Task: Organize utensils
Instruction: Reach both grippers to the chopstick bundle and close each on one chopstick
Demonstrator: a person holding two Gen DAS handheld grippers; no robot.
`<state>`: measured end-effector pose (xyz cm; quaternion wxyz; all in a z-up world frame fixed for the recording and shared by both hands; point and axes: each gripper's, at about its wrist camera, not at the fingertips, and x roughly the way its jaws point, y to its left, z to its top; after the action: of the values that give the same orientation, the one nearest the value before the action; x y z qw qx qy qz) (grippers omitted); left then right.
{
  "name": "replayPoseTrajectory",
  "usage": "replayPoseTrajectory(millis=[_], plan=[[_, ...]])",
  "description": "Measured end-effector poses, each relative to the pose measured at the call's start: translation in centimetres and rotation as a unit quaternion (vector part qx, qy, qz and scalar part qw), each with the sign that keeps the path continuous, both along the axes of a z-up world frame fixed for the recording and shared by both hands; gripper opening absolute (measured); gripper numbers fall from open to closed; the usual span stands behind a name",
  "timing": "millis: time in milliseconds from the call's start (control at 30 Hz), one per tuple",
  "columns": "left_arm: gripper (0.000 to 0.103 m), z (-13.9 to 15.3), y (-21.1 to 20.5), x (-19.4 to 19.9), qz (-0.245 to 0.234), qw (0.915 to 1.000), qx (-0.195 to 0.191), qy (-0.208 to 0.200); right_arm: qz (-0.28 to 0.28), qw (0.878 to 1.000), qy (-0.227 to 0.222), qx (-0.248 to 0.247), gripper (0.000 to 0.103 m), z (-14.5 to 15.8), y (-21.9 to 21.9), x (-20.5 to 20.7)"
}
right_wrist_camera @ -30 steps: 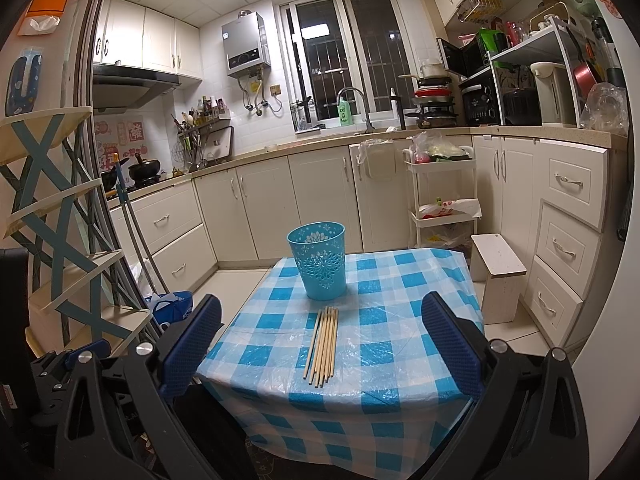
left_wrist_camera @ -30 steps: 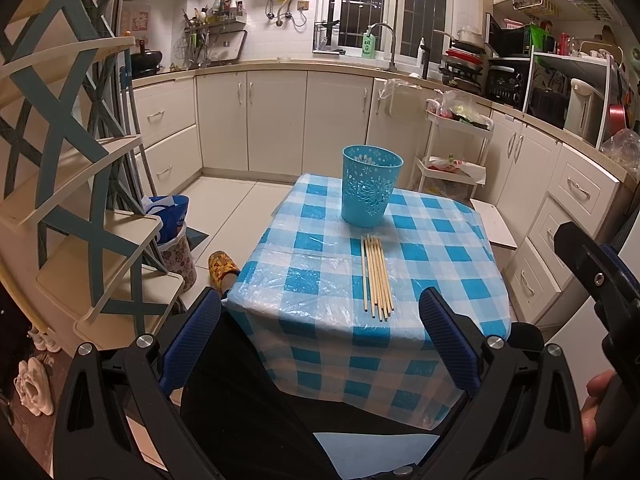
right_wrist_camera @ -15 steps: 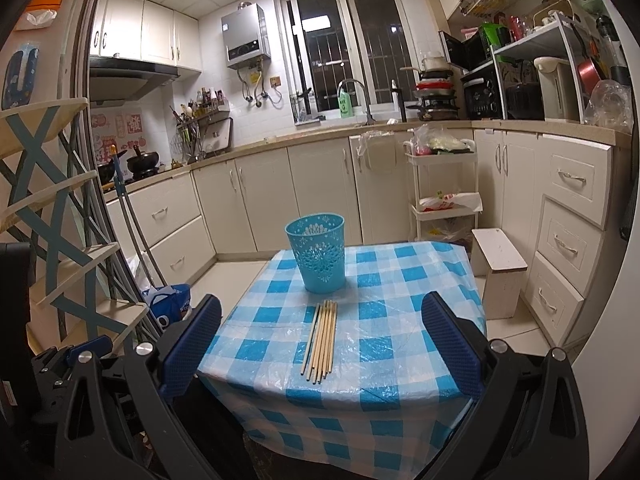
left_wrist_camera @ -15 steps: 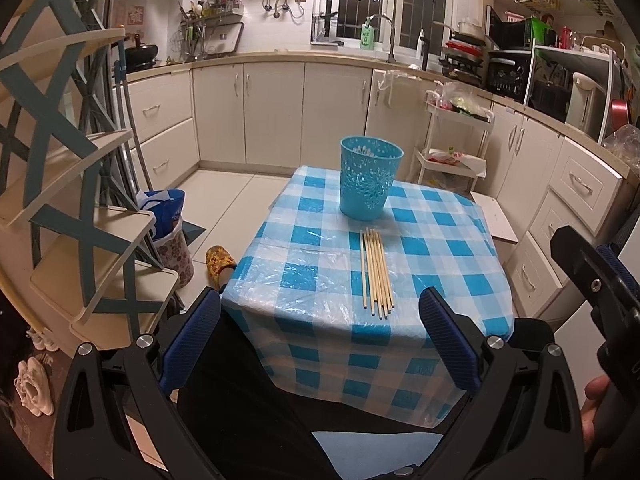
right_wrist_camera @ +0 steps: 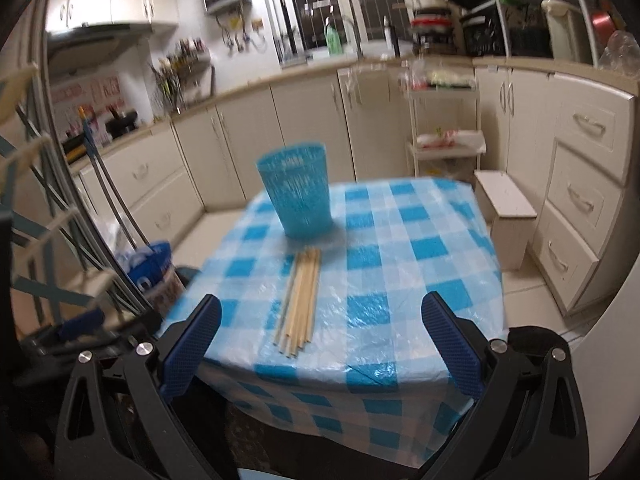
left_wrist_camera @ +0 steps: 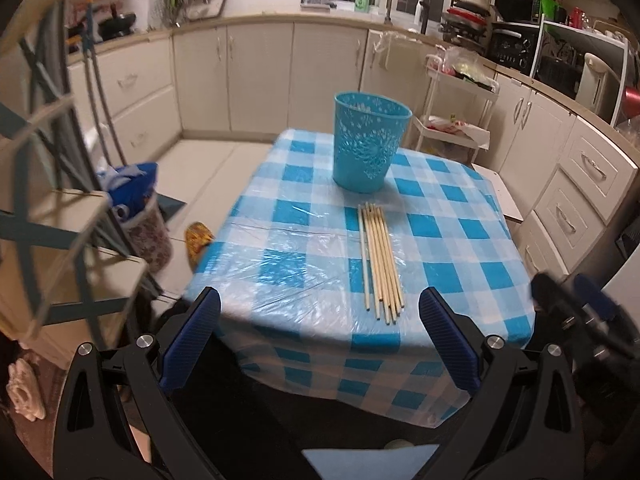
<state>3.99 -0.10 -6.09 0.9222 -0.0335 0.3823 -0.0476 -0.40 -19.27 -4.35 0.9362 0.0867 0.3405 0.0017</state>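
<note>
Jaws: left gripper (left_wrist_camera: pixel 319 330) and right gripper (right_wrist_camera: pixel 320 336) both spread wide, holding nothing | chopsticks (left_wrist_camera: pixel 380 258) bundled flat on table (left_wrist_camera: pixel 472 248), tips just short of blue cup (left_wrist_camera: pixel 370 148) | likely staged for loading into cup

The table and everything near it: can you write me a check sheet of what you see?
Surface: small table under a blue-and-white checked cloth with clear plastic on top.
Job's things: a bundle of wooden chopsticks lies flat, side by side; a blue lacy plastic bin stands upright just beyond their far ends, whether touching cannot be told.
Clutter: nothing seen on the table.
Grippers: left gripper and right gripper are both open, empty, short of the near table edge.
Cables: nothing seen.
Surroundings: white kitchen cabinets, a white rolling cart, a low white stool, a slipper on the floor.
</note>
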Motion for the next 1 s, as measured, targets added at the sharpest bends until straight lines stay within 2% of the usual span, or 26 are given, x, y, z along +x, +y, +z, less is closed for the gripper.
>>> replayPoseTrajectory(millis=[100,200,333,433,633,767,900,1000], plan=[[0.095,-1.4,-0.9,3.2,-0.007,0.9999,0.014,0.001,0.011,1.000,0.027,-0.008,0.094,-2.6,-0.3,3.2],[0.095,-2.9,-2.1,6.8,-0.016,0.9992,0.034,0.011,0.025,0.998,0.058,0.002,0.074,-5.4,-0.8,7.3],[0.095,-4.7,-2.8,10.8,-0.015,0.9987,0.033,0.035,0.049,0.992,0.106,0.044,0.042,-8.9,-1.0,12.9],[0.095,-5.7,-2.6,12.9,-0.005,0.9986,0.032,0.042,0.064,0.989,0.125,0.044,0.032,-11.0,-0.2,16.4],[0.095,-7.4,-2.2,15.8,0.002,0.9976,0.036,0.058,0.080,0.984,0.158,0.032,0.024,-14.2,1.3,20.9],[0.095,-8.4,-2.5,17.1,0.000,0.9972,0.034,0.067,0.088,0.983,0.160,0.019,0.023,-14.7,1.3,22.2],[0.095,-9.6,-3.3,18.7,-0.005,0.9963,0.038,0.076,0.101,0.982,0.158,0.011,0.016,-14.8,0.9,22.5],[0.095,-10.2,-3.9,19.6,-0.011,0.9959,0.040,0.080,0.111,0.980,0.163,0.035,0.015,-14.8,0.1,22.6]])
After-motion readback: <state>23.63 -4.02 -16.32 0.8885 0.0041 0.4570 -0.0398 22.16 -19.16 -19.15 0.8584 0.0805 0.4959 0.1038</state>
